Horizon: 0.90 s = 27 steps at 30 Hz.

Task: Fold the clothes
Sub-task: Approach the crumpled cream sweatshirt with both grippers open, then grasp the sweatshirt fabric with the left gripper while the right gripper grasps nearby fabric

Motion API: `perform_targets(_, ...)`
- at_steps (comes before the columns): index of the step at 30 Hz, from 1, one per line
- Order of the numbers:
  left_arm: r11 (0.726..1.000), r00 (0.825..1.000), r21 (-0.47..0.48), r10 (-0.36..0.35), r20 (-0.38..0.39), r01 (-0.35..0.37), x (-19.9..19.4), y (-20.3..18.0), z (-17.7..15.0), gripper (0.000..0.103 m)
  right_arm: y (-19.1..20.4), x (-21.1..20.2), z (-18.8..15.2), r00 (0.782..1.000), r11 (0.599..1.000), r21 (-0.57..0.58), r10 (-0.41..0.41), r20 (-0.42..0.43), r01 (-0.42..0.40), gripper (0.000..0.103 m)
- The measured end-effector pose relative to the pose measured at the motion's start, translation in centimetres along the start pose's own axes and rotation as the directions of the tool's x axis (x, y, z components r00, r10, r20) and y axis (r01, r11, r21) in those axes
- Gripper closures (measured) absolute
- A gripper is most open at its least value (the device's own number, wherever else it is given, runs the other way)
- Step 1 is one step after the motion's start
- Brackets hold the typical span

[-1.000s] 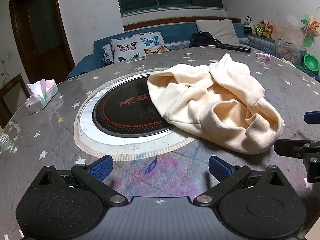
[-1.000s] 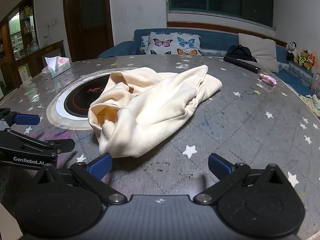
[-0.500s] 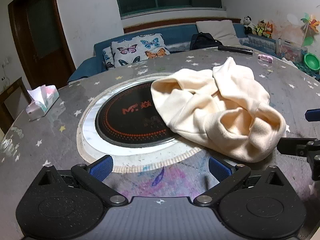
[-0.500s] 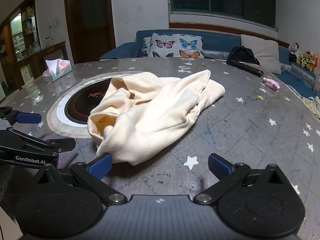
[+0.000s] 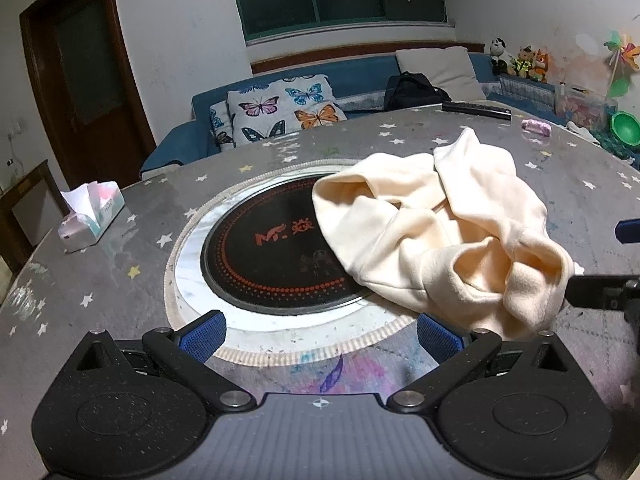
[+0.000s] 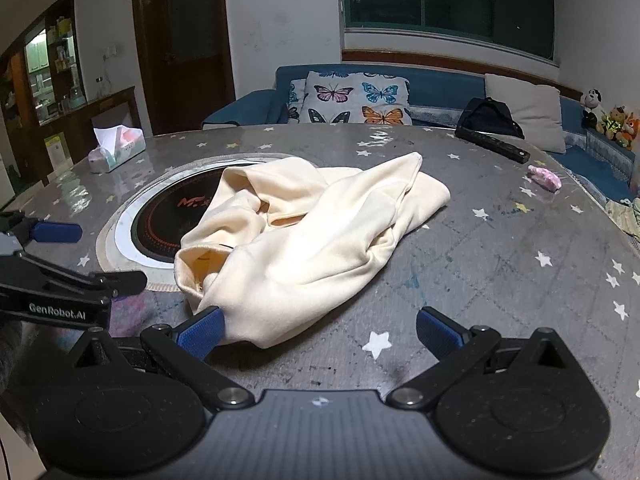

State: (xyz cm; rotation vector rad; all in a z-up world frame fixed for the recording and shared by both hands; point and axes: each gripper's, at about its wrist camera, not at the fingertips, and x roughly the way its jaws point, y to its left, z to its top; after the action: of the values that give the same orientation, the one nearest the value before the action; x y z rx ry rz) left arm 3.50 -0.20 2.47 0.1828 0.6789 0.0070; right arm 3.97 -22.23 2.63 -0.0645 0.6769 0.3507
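A crumpled cream garment point(image 5: 448, 236) lies in a heap on the round grey star-patterned table point(image 5: 120, 280), partly over the black hotplate point(image 5: 272, 256). It also shows in the right wrist view point(image 6: 312, 240). My left gripper point(image 5: 320, 332) is open and empty, just short of the garment's near edge, with its right finger beside the heap. My right gripper point(image 6: 318, 330) is open, its left fingertip point(image 6: 202, 324) touching the garment's near hem. The left gripper also shows at the left of the right wrist view point(image 6: 60, 256).
A tissue box point(image 5: 90, 216) stands at the table's left. A black remote point(image 6: 492, 144) and a small pink object point(image 6: 544, 178) lie at the far right. A blue sofa with butterfly cushions point(image 5: 280, 116) stands behind the table.
Both grippers have moved forward toward the garment. The right gripper's left fingertip now reaches the near hem. The garment has not moved.
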Motion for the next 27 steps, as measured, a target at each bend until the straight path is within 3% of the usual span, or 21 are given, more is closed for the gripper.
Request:
perform_targets(21,0.999,1.000,0.043,-0.001,0.025,0.000,-0.2,-0.6,0.8,0.000,-0.5,-0.2,1.1,1.000,1.000,-0.014,-0.003,0.012,0.004,0.000)
perform_targets(27,0.998,0.997,0.056,-0.021,0.069,0.017,0.5,-0.2,3.0,0.008,-2.0,1.0,2.8,1.000,1.000,0.007,-0.007,0.013,0.007,0.004)
